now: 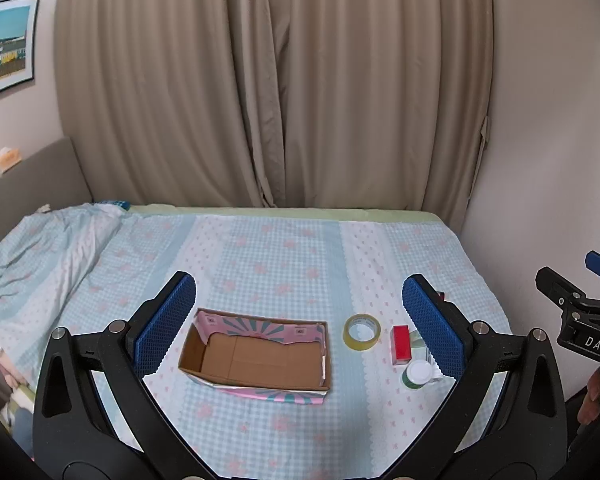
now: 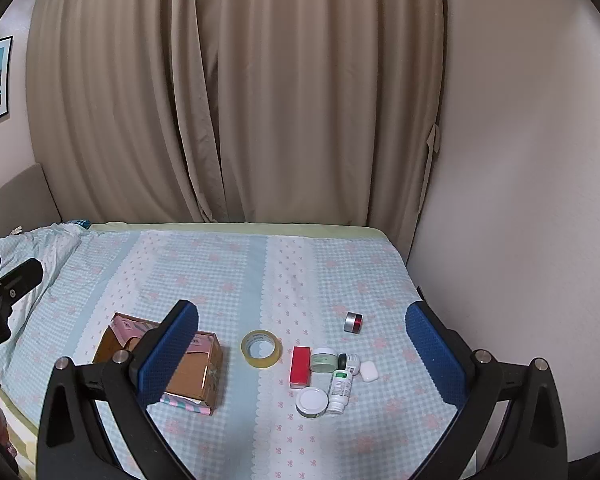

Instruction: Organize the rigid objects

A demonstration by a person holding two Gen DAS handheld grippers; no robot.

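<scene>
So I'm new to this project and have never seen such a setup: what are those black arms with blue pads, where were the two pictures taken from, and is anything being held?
No robot here: a person holds a two-finger tool in each hand, with a camera on each looking along its fingers. One picture looks out from the left gripper, the other from the right gripper; the blue pads are their fingertips. Both are open and hold nothing. They hover over a bed with a checked sheet. On it lie an open cardboard box, empty as far as shown, a tape roll, a red box, a white bottle, two jars, a white case and a small red-and-silver jar.
</scene>
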